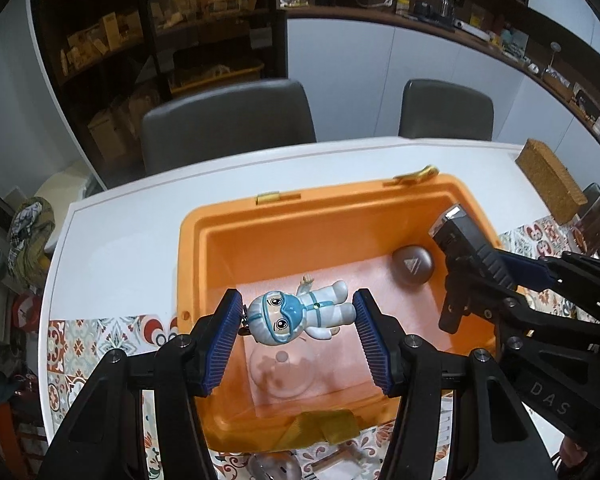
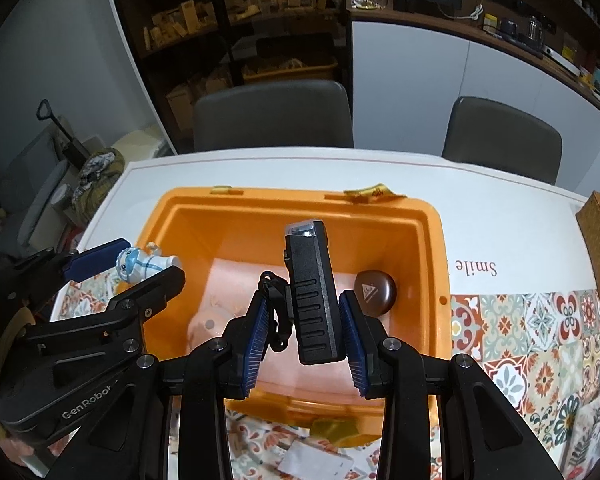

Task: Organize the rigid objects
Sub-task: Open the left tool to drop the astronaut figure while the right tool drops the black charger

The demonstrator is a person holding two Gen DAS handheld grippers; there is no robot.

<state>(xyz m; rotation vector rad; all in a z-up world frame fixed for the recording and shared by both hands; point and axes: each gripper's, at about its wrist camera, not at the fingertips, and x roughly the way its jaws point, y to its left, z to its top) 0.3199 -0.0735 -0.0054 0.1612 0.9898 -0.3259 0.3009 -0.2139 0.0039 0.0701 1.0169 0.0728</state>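
An open orange plastic box (image 1: 192, 240) (image 2: 432, 248) stands on the white table. My left gripper (image 1: 298, 320) is shut on a white and blue astronaut figurine (image 1: 296, 314) (image 2: 140, 264), held over the box's left part. My right gripper (image 2: 304, 328) is shut on a black rectangular flashlight-like device (image 2: 312, 296) (image 1: 460, 256) and holds it above the box's middle. A brown rounded case (image 1: 413, 266) (image 2: 375, 291) lies in the box's far right corner. A clear dome-shaped piece (image 1: 282, 372) lies on the box floor below the figurine.
Two grey chairs (image 1: 228, 124) (image 1: 446, 110) stand behind the table. A cork block (image 1: 550, 180) lies at the far right. A patterned tile cloth (image 2: 532, 340) covers the near table. A yellow item (image 1: 324, 430) lies in front of the box.
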